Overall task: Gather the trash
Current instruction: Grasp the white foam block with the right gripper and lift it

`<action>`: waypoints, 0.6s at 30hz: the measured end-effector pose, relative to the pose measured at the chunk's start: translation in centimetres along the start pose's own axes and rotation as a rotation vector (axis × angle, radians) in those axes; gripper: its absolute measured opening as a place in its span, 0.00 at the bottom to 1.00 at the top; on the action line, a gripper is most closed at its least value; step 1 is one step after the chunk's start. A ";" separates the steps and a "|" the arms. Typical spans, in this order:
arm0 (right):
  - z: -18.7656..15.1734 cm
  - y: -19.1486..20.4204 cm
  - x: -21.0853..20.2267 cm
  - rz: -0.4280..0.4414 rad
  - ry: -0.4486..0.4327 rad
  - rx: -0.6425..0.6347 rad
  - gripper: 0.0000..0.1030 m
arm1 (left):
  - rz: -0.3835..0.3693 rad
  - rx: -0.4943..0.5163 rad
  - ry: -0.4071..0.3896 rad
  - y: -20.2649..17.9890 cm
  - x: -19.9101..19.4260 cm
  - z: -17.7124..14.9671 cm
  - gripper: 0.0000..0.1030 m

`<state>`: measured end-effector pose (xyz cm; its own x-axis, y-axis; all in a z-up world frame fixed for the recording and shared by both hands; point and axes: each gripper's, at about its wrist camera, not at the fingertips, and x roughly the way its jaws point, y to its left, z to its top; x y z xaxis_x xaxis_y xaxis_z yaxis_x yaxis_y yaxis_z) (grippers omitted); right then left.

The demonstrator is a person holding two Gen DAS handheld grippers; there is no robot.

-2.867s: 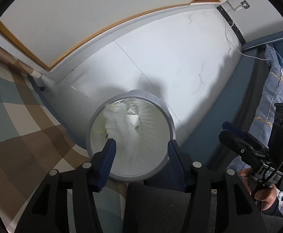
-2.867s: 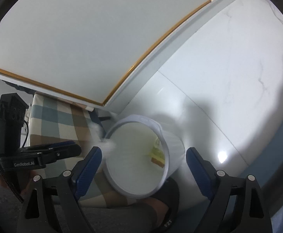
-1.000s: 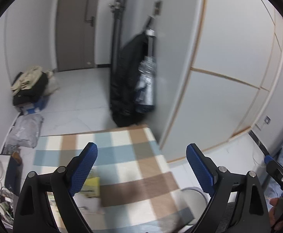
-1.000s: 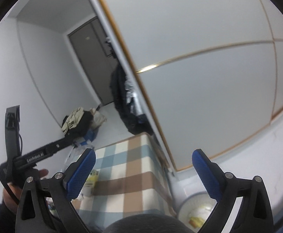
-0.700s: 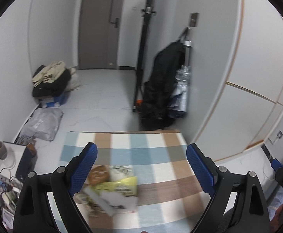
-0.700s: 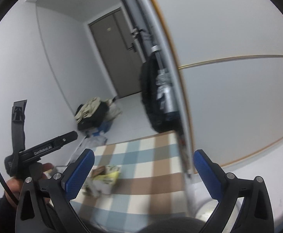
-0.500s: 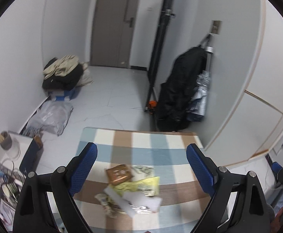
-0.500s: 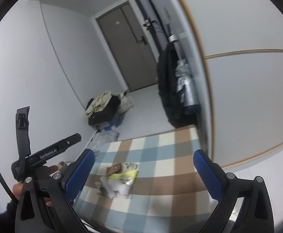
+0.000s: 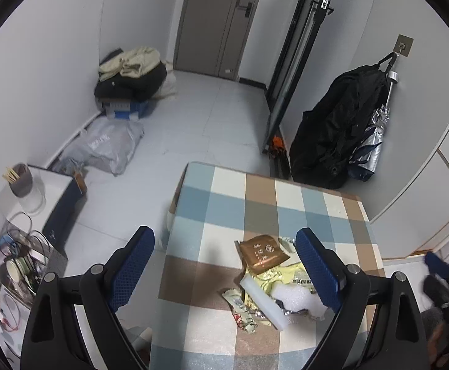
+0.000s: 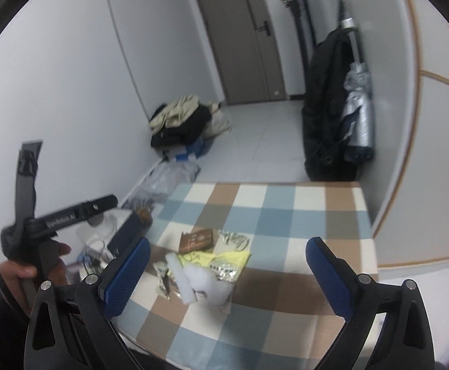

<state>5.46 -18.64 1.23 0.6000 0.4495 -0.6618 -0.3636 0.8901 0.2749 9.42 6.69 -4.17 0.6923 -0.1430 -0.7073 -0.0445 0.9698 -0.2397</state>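
A small heap of trash lies on the checked tablecloth [image 9: 255,203]: a brown wrapper [image 9: 263,251] [image 10: 197,239], a yellow packet [image 9: 286,276] [image 10: 221,260], a white foam block [image 9: 263,300] [image 10: 181,274], white crumpled foam [image 9: 298,302] and small printed wrappers [image 9: 239,310]. My left gripper [image 9: 227,265] hangs open above the table, the heap just inside its right finger. My right gripper [image 10: 230,271] is open too, with the heap below and ahead between its fingers. Neither touches anything.
Left of the table stand a low white shelf with a cup of sticks [image 9: 19,177] and a tangle of cables [image 9: 18,246]. A black bag and a silver umbrella [image 9: 338,129] hang on the far wall. Clothes [image 9: 132,74] and a grey plastic bag [image 9: 104,145] lie on the floor.
Both views have swung from the waste bin on the floor up over the checked table. The trash heap has come into sight and drawn nearer. Both grippers stay open.
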 end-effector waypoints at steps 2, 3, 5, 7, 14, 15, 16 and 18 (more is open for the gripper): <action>-0.2 0.9 1.6 0.000 0.037 -0.037 0.94 | 0.001 -0.007 0.024 0.6 0.5 0.1 0.89; -0.3 1.3 2.5 0.004 0.058 -0.060 0.92 | 0.000 -0.011 0.030 0.7 0.6 0.1 0.89; -0.7 2.2 4.2 0.005 0.099 -0.104 0.89 | -0.008 -0.022 0.043 1.1 0.9 0.1 0.89; -1.1 2.8 5.5 0.005 0.136 -0.146 0.86 | -0.013 -0.030 0.058 1.3 1.2 0.2 0.89; -3.4 3.6 9.2 -0.001 0.267 -0.242 0.76 | -0.020 -0.059 0.097 2.3 2.3 0.3 0.89; -3.8 3.6 9.7 0.001 0.293 -0.250 0.75 | -0.019 -0.064 0.104 2.5 2.4 0.3 0.89; -4.2 3.6 10.2 0.000 0.314 -0.256 0.75 | -0.017 -0.067 0.109 2.6 2.6 0.3 0.89; -4.7 3.5 11.0 -0.010 0.350 -0.263 0.75 | -0.008 -0.074 0.120 2.9 2.9 0.3 0.89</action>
<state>7.45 -10.87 -8.38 0.3429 0.3483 -0.8724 -0.5552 0.8243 0.1108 11.49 9.16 -6.75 0.6020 -0.1773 -0.7786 -0.0958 0.9520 -0.2909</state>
